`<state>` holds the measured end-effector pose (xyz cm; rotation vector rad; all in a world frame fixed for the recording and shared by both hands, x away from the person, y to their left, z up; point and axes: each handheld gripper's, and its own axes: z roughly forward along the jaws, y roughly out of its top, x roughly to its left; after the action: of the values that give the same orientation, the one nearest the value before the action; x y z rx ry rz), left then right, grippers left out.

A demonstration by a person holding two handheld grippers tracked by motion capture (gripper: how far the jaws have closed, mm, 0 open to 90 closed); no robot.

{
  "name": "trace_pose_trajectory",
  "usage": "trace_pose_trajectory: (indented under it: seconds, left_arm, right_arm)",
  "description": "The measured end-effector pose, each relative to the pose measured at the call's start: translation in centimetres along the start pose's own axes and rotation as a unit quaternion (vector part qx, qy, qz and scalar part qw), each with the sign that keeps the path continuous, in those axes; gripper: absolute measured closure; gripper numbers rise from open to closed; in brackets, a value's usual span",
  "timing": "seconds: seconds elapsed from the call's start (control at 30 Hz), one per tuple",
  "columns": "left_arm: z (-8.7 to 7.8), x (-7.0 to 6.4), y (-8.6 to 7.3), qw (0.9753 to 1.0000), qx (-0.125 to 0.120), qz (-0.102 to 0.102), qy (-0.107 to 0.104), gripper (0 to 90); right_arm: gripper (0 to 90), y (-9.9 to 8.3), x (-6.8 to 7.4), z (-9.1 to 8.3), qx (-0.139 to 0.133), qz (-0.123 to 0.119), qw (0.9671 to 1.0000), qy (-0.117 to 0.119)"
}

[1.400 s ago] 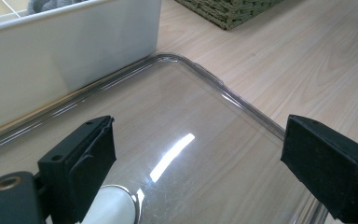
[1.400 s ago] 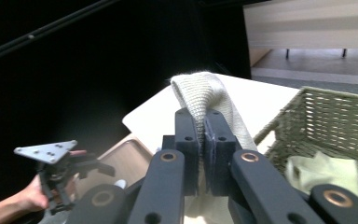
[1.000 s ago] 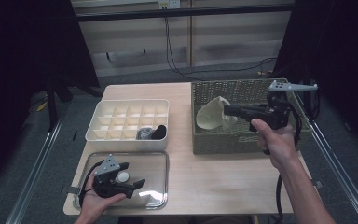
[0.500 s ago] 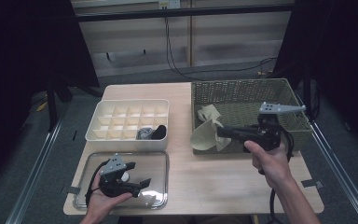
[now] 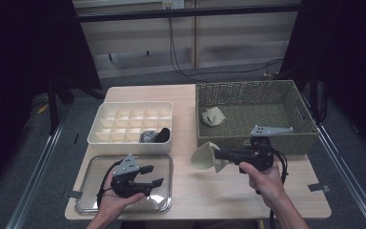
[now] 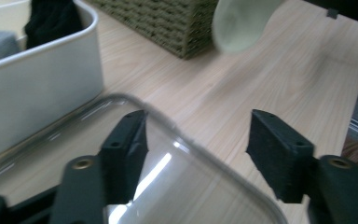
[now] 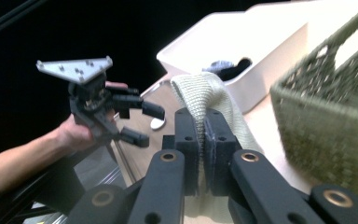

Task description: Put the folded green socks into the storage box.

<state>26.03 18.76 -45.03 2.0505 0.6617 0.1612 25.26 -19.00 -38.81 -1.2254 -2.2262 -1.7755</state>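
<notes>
At a pale wooden table [image 5: 190, 188], we see the right gripper [image 5: 218, 155] pinching a pale greenish-cream knitted sock [image 5: 205, 156], its jaws pressed together on the ribbed fabric. The sock hangs above the tabletop just in front of the woven olive basket [image 5: 286, 141], between that basket and the clear plastic lid [image 5: 88, 202]. In the right gripper view the sock [image 7: 200, 95] rises from between the closed jaws as a soft, rounded fold of knit, with more of it trailing down below the pads. We count one more sock of the same colour [image 5: 213, 116], crumpled inside the basket near its left wall. The white compartmented organizer box [image 5: 124, 145] holds two rolled items in its front row, a grey sock [image 5: 147, 136] and a black sock [image 5: 162, 135] touching side by side. The left gripper [image 5: 155, 175] hovers over the clear lid with its jaws spread wide and nothing between them. In all we count four socks, one basket, one organizer box, one lid and two grippers, each held in a person's hand.
</notes>
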Motion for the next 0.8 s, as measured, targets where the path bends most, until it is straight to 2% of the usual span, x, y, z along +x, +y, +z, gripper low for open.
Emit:
trace_pose_trajectory:
  seconds: [0.1,0.13,0.17,0.2,0.37,0.43,0.6,0.8]
  left_arm:
    - [1.0,-0.1,0.6,0.9998,0.002,0.002,-0.019,52.0]
    - [1.2,-0.3,0.7,0.9998,0.002,0.003,-0.02,54.4]
    - [1.6,-0.5,1.0,0.9997,0.002,0.013,-0.023,56.3]
    - [1.6,-0.5,1.0,0.9997,0.002,0.013,-0.023,59.9]
    - [2.5,-0.9,1.7,0.9992,0.003,0.02,-0.033,66.5]
    - [3.2,-1.0,1.9,0.999,0.006,0.025,-0.036,68.1]
    - [5.3,-1.4,2.2,0.9984,0.021,0.029,-0.044,69.6]
    - [8.4,-1.8,3.1,0.9972,0.028,0.037,-0.059,69.5]
  right_arm:
    - [86.2,-1.2,-0.7,0.8,0.019,0.01,0.9998,-0.004]
    - [86.2,-1.5,-0.8,1.0,0.023,0.013,0.9996,-0.004]
    - [86.2,-1.8,-0.9,1.1,0.027,0.017,0.9995,-0.002]
    - [86.2,-1.8,-0.9,1.1,0.027,0.017,0.9995,-0.002]
    - [86.1,-2.5,-0.8,1.5,0.032,0.027,0.9991,0.007]
    - [86.1,-2.7,-1.2,1.5,0.033,0.028,0.9991,0.0]
    - [86.1,-4.4,-3.1,2.0,0.043,0.056,0.9975,-0.011]
    - [85.9,-5.1,-4.2,2.2,0.054,0.064,0.9963,-0.019]
